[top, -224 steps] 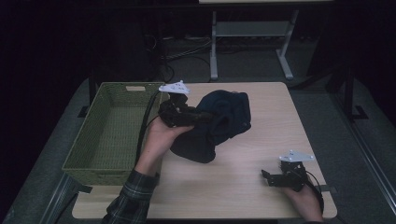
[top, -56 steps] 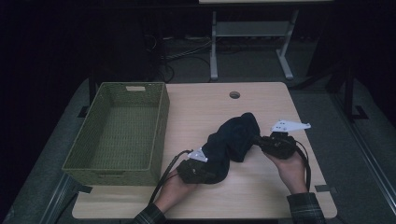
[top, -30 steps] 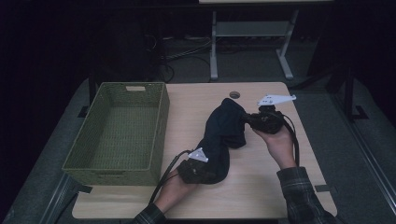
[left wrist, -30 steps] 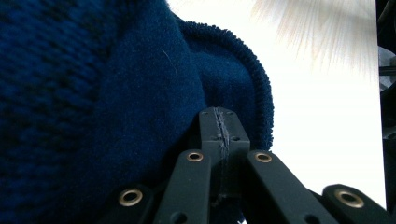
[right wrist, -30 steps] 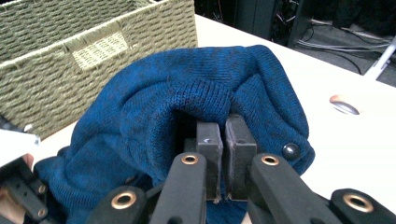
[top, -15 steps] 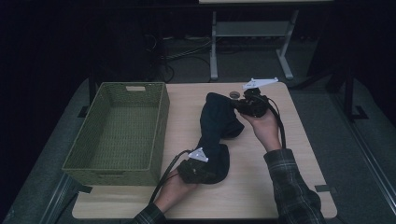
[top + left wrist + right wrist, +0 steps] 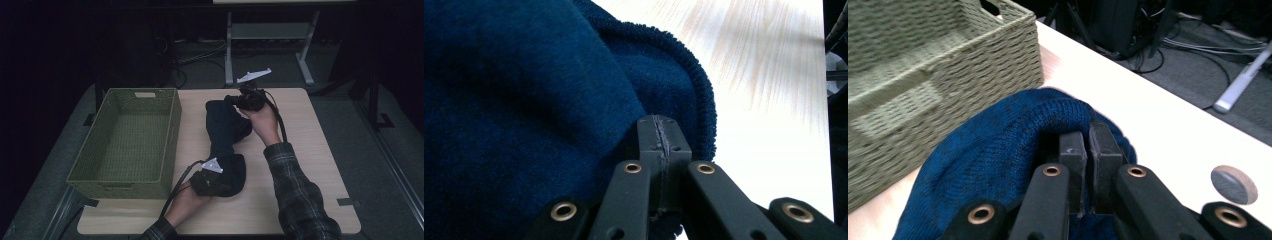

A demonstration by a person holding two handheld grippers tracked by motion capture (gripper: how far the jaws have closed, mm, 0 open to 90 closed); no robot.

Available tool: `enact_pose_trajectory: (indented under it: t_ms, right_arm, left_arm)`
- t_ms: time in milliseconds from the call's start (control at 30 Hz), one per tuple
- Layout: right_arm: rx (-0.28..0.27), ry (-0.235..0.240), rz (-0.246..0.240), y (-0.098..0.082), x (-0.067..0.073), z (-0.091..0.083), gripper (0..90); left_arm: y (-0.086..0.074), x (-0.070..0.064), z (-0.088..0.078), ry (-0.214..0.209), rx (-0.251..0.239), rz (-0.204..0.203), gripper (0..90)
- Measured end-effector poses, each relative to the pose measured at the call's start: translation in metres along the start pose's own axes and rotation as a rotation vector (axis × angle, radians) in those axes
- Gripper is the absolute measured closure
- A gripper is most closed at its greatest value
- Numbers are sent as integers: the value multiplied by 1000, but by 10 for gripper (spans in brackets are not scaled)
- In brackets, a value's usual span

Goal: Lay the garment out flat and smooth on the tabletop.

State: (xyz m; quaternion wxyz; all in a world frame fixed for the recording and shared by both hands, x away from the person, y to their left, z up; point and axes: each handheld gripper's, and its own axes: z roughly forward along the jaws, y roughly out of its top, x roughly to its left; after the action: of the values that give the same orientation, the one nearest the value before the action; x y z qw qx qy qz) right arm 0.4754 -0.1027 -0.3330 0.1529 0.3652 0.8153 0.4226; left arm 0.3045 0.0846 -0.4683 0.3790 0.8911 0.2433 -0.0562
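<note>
A dark blue knitted garment (image 7: 225, 142) lies stretched along the middle of the wooden table (image 7: 310, 165), from near the front edge toward the far side. My left gripper (image 7: 210, 175) is shut on its near end, jaws pressed together over the ribbed hem (image 7: 694, 90). My right gripper (image 7: 240, 100) is shut on the far end, held by a hand in a plaid sleeve (image 7: 295, 195). In the right gripper view the jaws pinch a fold of the blue knit (image 7: 1013, 150). My left gripper (image 7: 659, 145) sits close to the tabletop.
A green woven basket (image 7: 127, 137), with nothing in it, stands on the table's left half; its corner (image 7: 938, 65) is close to the garment's far end. A round grey cable port (image 7: 1233, 185) sits in the tabletop near the far edge. Cables and a desk frame (image 7: 265, 35) lie on the floor beyond.
My right gripper has carried the garment's end from the right side toward the far middle of the table, stretching the garment lengthwise. The left gripper has stayed where it was.
</note>
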Motion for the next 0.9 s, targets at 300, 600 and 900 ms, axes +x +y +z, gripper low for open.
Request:
enact_pose_trajectory:
  t_ms: [300,600,900]
  right_arm:
    - [68,-42,-14,12,0,39,869]
    - [21,17,-34,4,8,30,685]
    - [-6,24,-14,-24,2,-5,659]
  left_arm:
    - [0,1,0,-6,-1,-2,898]
    - [0,3,0,-22,-7,-14,899]
    - [0,4,1,-28,-7,-19,898]
